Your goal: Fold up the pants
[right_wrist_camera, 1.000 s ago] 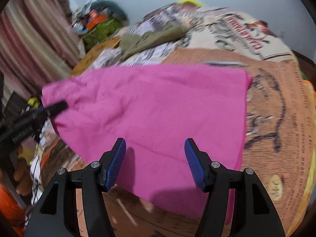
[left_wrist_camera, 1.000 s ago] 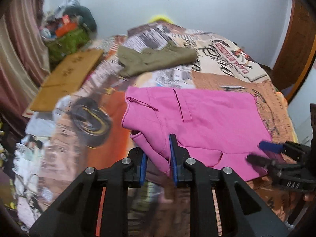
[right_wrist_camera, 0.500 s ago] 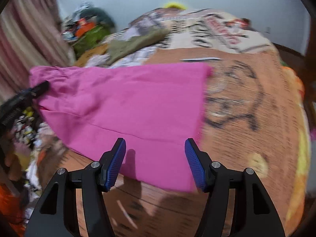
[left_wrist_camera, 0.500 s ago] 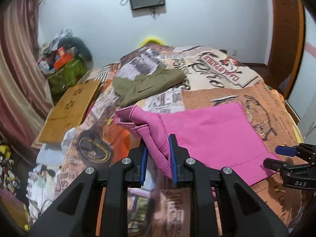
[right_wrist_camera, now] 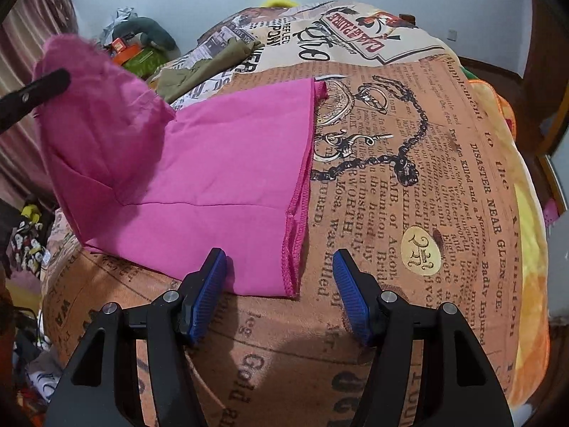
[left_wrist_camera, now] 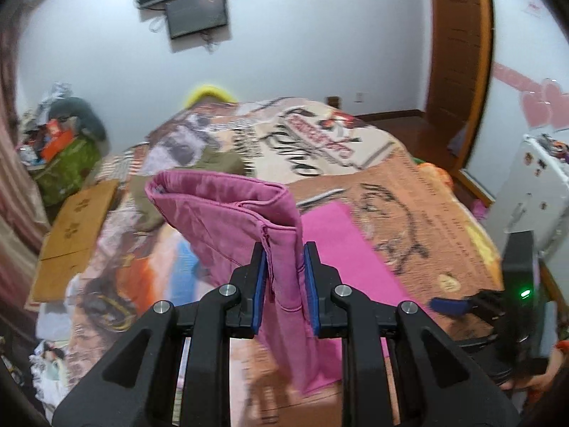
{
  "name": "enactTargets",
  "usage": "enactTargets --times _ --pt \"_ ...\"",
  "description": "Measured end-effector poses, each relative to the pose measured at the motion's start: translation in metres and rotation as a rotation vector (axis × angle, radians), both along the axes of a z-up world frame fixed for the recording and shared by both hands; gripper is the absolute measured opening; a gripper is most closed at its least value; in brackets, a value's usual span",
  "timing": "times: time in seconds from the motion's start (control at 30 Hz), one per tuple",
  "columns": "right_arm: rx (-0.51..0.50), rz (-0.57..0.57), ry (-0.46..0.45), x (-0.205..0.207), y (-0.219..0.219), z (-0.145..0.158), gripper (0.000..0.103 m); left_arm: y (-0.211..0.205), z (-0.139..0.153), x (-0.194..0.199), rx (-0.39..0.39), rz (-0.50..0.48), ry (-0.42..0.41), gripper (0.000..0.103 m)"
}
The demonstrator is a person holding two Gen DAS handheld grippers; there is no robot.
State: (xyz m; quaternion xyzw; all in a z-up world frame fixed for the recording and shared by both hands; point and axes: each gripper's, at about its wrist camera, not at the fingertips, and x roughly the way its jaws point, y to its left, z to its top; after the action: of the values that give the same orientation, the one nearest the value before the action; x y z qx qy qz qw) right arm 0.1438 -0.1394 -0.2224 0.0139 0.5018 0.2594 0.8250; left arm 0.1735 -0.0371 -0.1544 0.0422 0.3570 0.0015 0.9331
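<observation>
My left gripper (left_wrist_camera: 283,281) was clamped on the pink pants (right_wrist_camera: 213,163), blue pads pinching a thick bunch of layers at what looked like the waistband end, lifted clear of the bed (right_wrist_camera: 444,185). That held end stood up as a doubled flap above the bedspread, its top edge folded over, seam and a bit of lining visible in the left wrist view. My right gripper (right_wrist_camera: 281,295) had its jaws wide apart, nothing between them, hovering just off the near hem corner of the pants, close to the bed's near edge.

The rest of the pants lay flat on the bedspread, towards the near-left part of the bed, hem edge running roughly front to back beside the printed chain drawing. Legs looked already laid one on the other, since I saw stacked stitched edges at the hem; so I judged the lengthwise fold done. The crosswise fold was only begun: waist end raised, not yet carried over to the hem. Left to do, by my guess: bring the raised end across onto the hem end, set it down, let go, maybe one more fold and some smoothing. Whether the right gripper was meant to pin the hem or grab it, I couldn't tell.

Olive garment (right_wrist_camera: 209,64) lay further up the bed, well apart from the pants, not touched. Cardboard sheet (left_wrist_camera: 74,227) sat off the bed's left edge
</observation>
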Motion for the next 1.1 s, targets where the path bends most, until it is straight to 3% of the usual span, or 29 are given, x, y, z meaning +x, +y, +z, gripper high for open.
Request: enactTargets --times 0.2,0.3,0.57,0.83,0.97,1.03,1.1 --pt "0.013 -0.005 -0.002 0.001 -0.002 -0.002 0.058 -0.026 -0.005 0.016 -0.065 -0.095 0.06 0.017" --pt "0.021 -0.006 0.0 0.001 -0.003 -0.002 0.058 -0.034 -0.017 0.028 -0.131 -0.147 0.132 0.016" --pt "0.033 0.001 0.003 0.002 -0.004 -0.003 0.059 -0.03 -0.048 0.054 -0.308 -0.177 0.282 0.014" --pt "0.04 0.0 0.013 0.004 -0.006 -0.003 0.059 -0.032 -0.061 0.06 -0.264 -0.181 0.331 0.015" --pt "0.033 -0.006 0.015 0.003 -0.01 -0.002 0.059 -0.036 -0.075 0.064 -0.302 -0.217 0.43 0.03" --pt "0.034 -0.014 0.018 0.001 -0.015 0.0 0.059 -0.035 -0.073 0.059 -0.306 -0.222 0.421 0.035" --pt "0.034 -0.026 0.016 0.001 -0.021 0.001 0.059 -0.031 -0.064 0.053 -0.3 -0.228 0.389 0.047"
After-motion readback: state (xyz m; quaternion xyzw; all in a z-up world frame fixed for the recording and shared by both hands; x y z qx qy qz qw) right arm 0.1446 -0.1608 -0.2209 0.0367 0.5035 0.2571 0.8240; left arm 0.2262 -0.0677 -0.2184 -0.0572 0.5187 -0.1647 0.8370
